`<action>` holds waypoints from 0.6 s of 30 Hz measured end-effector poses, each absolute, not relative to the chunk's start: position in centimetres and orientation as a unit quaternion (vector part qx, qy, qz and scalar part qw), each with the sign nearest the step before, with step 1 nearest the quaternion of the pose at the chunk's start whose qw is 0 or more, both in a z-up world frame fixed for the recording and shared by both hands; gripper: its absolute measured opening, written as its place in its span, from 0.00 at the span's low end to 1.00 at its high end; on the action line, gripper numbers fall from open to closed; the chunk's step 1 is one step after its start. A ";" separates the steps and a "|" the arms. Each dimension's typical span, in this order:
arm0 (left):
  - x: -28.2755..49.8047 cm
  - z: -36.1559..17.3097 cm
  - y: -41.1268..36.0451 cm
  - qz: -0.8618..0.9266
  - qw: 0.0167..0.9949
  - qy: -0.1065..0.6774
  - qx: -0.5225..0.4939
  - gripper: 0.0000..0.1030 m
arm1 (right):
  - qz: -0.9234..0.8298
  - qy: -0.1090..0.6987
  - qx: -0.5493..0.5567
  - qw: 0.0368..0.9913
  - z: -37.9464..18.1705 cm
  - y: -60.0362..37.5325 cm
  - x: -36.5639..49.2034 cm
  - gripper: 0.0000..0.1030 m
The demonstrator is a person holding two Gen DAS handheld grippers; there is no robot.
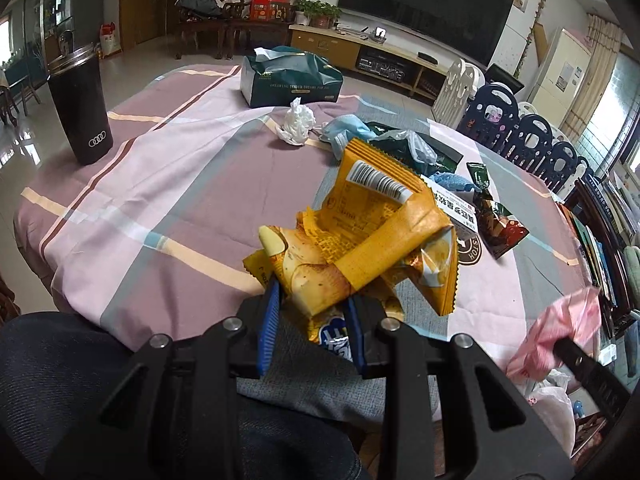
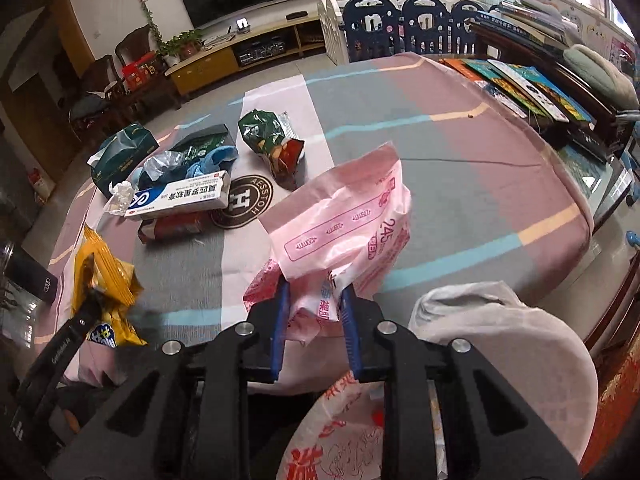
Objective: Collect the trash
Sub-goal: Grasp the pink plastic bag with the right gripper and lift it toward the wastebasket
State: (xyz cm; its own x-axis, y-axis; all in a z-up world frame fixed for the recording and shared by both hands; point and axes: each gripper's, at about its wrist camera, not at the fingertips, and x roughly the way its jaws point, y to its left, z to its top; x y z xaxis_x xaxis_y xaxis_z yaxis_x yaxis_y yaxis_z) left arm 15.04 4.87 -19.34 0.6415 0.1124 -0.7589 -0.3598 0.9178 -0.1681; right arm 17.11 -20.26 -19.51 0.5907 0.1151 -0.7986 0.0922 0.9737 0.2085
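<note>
- The left gripper (image 1: 312,312) pinches a crumpled yellow snack wrapper (image 1: 372,236), lifted off the near edge of the table (image 1: 160,184).
- The right gripper (image 2: 314,300) is clamped on a pink plastic wrapper (image 2: 344,220), held just above the cloth, with a white printed bag (image 2: 344,436) below it.
- Neither piece looks dropped in yet.
- Farther off wait a tissue wad (image 1: 295,122), blue mask (image 1: 344,130), green wrapper (image 2: 272,140) and ointment box (image 2: 180,198); most of the job remains, I'd judge.

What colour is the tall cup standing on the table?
Black, with a silver rim and a white four-ring logo; the cup shows best in the left wrist view.
</note>
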 end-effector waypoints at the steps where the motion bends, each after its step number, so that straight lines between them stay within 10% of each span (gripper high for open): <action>1: 15.0 -19.4 4.9 0.133 0.893 0.402 -0.155 0.30 | 0.007 0.452 0.116 0.885 -19.5 -20.4 16.8 0.25; 18: 15.0 -19.3 4.7 0.132 0.893 0.403 -0.153 0.30 | 0.026 0.436 0.090 0.895 -17.9 -19.3 15.4 0.25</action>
State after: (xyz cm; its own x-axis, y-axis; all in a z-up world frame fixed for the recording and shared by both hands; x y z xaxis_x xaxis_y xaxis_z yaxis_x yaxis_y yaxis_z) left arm 15.04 4.74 -19.28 0.6407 0.1128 -0.7594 -0.3594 0.9182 -0.1668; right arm 15.42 -19.35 -17.90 0.6186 0.1247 -0.7757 0.0317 0.9826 0.1832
